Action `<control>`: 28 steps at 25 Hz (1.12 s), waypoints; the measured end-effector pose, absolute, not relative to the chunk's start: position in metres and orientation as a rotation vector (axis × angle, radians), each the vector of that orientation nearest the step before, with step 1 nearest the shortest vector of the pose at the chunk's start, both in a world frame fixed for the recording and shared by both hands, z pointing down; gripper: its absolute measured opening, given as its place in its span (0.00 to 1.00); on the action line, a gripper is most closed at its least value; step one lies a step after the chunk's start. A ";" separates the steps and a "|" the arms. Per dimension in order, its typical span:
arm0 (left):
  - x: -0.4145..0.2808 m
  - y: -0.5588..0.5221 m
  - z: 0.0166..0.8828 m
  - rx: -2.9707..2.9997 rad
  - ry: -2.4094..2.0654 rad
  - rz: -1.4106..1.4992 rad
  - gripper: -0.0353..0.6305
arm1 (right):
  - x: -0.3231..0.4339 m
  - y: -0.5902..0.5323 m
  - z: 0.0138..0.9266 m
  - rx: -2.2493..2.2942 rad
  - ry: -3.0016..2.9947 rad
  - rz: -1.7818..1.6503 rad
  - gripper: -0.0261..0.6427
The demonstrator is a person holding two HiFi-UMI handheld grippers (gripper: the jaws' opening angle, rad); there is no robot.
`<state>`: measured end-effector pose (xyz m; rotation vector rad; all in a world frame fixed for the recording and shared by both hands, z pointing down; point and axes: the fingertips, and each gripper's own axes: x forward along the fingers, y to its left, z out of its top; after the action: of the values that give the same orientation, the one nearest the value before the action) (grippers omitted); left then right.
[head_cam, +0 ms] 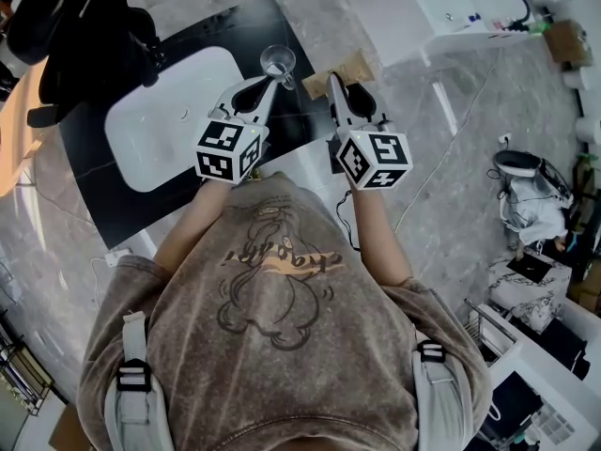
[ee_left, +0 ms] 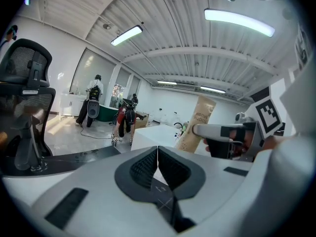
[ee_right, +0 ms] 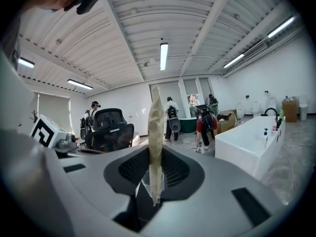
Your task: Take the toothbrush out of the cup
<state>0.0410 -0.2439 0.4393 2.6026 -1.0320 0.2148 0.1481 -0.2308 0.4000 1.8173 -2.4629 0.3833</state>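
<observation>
Toothbrush (ee_right: 155,132), in its brown paper sleeve, is being gripped upright and edge-on between the closed-in jaws of the right gripper (ee_right: 154,168), beside and apparently clear of the cup (head_cam: 278,63) on the black counter (head_cam: 246,28). The left gripper (head_cam: 266,89) is being held with its jaws together on nothing, tips just beside the cup. Only the sleeve's lower part is being pinched, so a slip or a tilt is being risked; the glass could also be knocked over by the left tips.
</observation>
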 end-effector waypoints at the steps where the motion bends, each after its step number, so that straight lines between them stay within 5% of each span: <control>1: 0.042 -0.243 0.439 2.602 -1.033 0.216 0.08 | 0.147 -0.227 0.402 1.807 -2.466 0.380 0.17; 28: 0.030 -0.194 0.432 2.553 -1.203 0.197 0.08 | 0.127 -0.174 0.439 1.600 -2.569 0.441 0.17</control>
<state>0.0299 -0.1937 0.4320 2.5528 -1.2033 0.1967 0.1269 -0.1737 0.4394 1.6005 -2.5686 0.4410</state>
